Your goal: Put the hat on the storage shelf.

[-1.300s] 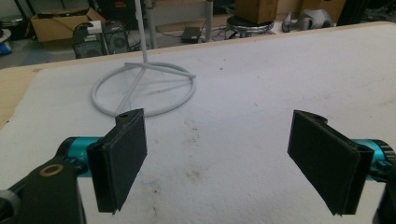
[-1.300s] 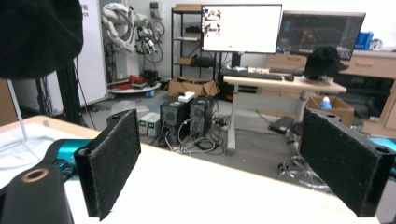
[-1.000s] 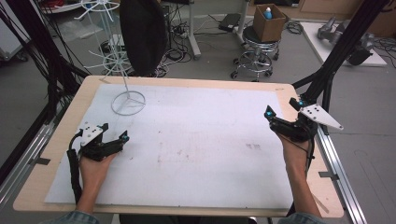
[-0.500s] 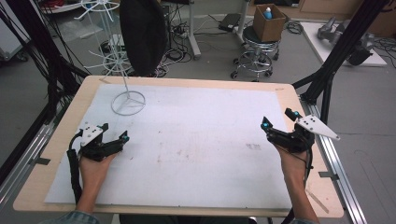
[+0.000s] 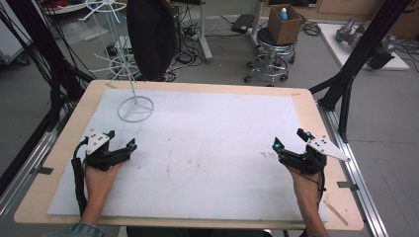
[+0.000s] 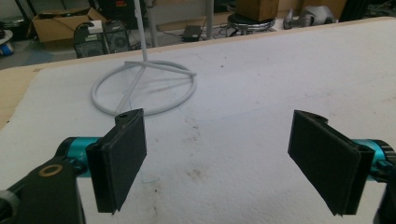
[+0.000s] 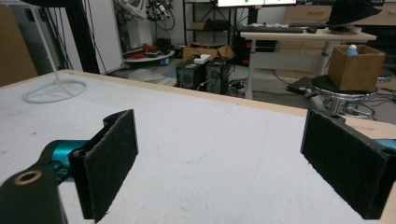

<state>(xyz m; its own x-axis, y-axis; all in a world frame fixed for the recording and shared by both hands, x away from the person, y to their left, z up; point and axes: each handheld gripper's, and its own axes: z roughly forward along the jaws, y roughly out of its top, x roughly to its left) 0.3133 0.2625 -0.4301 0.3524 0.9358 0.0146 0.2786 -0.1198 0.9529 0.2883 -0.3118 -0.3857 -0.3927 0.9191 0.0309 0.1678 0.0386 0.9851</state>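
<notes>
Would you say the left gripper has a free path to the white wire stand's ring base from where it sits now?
Probably yes. The left gripper sits low over the white mat with jaws open, and the bare mat between it and the ring base holds nothing in the way.

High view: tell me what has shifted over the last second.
The right gripper has moved toward the person's edge of the table and slightly inward, and it sits lower on the mat. It took hold of nothing; its jaws stand open. The left gripper, also open, and the white wire stand stayed put.
</notes>
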